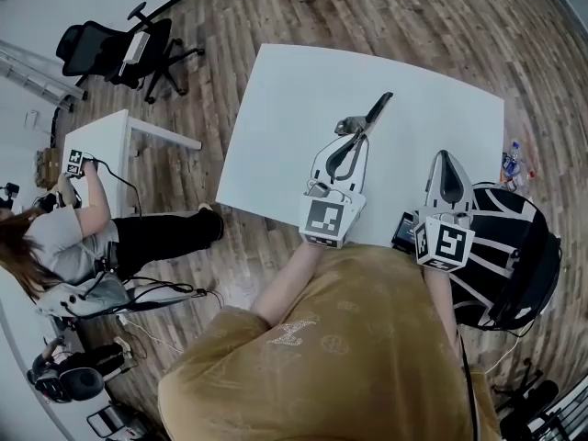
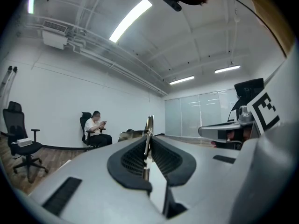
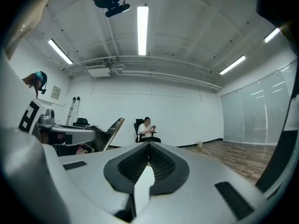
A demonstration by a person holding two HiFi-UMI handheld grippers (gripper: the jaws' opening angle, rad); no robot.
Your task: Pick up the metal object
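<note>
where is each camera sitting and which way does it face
head view: on the person's head, looking steeply down at the table; shows their shoulders, forearms, left claw shut on the metal object, right claw.
left gripper view: rides the left claw, looking level along its jaws; right claw at right.
right gripper view: rides the right claw, facing level, jaws together and empty; left claw at left.
shared: both gripper views show the seated person by the far wall.

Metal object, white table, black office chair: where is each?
Slim dark-handled metal object (image 1: 375,110): head view, its handle.
White rectangular table (image 1: 276,118): head view, bare top.
Black wheeled office chair (image 1: 87,42): head view, backrest.
</note>
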